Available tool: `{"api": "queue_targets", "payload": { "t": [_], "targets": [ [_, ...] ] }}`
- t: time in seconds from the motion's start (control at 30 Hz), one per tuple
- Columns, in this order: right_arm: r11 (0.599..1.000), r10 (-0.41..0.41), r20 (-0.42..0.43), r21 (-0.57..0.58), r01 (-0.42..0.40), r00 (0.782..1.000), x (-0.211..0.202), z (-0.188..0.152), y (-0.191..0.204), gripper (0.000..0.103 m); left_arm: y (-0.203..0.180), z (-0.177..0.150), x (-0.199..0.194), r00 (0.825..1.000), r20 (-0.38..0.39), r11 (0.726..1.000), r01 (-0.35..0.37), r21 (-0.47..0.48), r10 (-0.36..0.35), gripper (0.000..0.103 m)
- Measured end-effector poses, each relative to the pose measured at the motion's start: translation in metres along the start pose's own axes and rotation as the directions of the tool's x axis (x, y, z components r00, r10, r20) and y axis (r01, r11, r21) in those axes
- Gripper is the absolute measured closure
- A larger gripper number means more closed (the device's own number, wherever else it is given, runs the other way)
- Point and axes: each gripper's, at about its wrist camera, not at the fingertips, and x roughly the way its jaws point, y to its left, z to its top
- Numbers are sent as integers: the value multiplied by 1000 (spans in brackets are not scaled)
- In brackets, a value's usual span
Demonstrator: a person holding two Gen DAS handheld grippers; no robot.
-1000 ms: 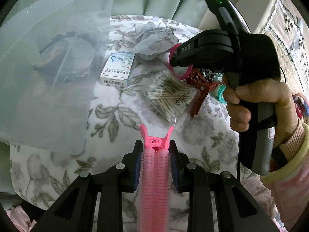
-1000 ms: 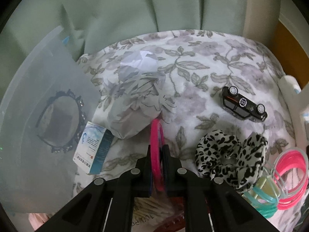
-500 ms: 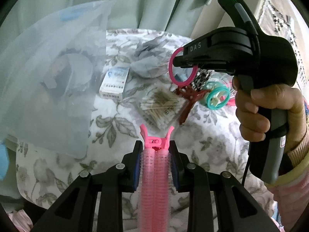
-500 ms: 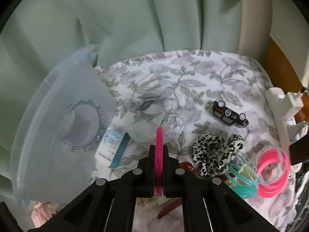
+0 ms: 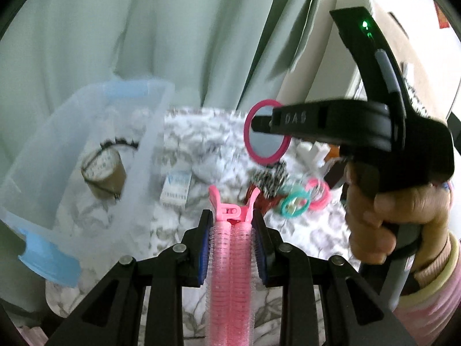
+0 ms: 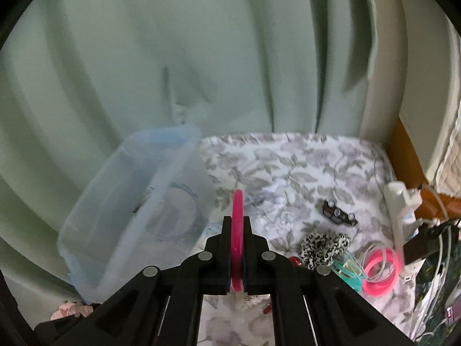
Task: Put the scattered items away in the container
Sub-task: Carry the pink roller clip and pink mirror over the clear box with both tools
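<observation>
Both hand-held tools are loaded and lifted above the flowered cloth (image 6: 302, 161). The left gripper (image 5: 232, 227) is closed on a pink hair roller clip (image 5: 230, 259), its bristly twin barrels pinched lengthwise between the pads so the smooth plastic clip end pokes out in front; held that way it cannot roll or twist free. The right gripper (image 6: 237, 248) is closed tight on a pink hoop (image 6: 238, 230), a thin rigid ring gripped edge-on across its rim, so from the left wrist view it shows as a full circle (image 5: 266, 131) hanging off the fingertips. A hand (image 5: 394, 222) in a pink knitted cuff squeezes that tool's handle.

To the left stands the container (image 6: 129, 216), a clear, soft-cornered plastic tub with pale blue handles. Inside it sit a roll of brown tape (image 5: 103, 174) and a dark beaded band (image 5: 119, 142). Neither carried piece is over its opening; both sit to its right, raised high, which I judge is for clearing the tub wall.

Loose on the cloth lie a small white and blue box (image 5: 175, 187), a fuzzy leopard-print scrunchie (image 6: 324, 245), a bundle of thin pink and teal rings (image 6: 374, 265), a red clip (image 5: 259, 201), crumpled clear wrapping (image 6: 268, 199) and a small black toy car (image 6: 340, 216).
</observation>
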Motion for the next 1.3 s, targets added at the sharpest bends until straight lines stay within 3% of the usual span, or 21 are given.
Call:
{"api": "queue_targets", "payload": {
  "t": [0.2,0.63,0.93,1.3],
  "targets": [
    [999,18,56,-45,-15,998,-25,10,22,97,7,16,-26,996,86,1000,-7,-13,8,75],
    [992,54,102,-118,-42,993,-44,25,62,97,53,34,-52,980,183,992,-57,-112,78,75],
    [982,86,99,-179,-67,991,-34,35,95,97,88,40,-55,971,198,979,-101,-174,135,75],
    [968,115,35,-229,-104,993,-1,32,126,97,125,39,-38,971,156,959,-138,-249,181,75]
  ]
}}
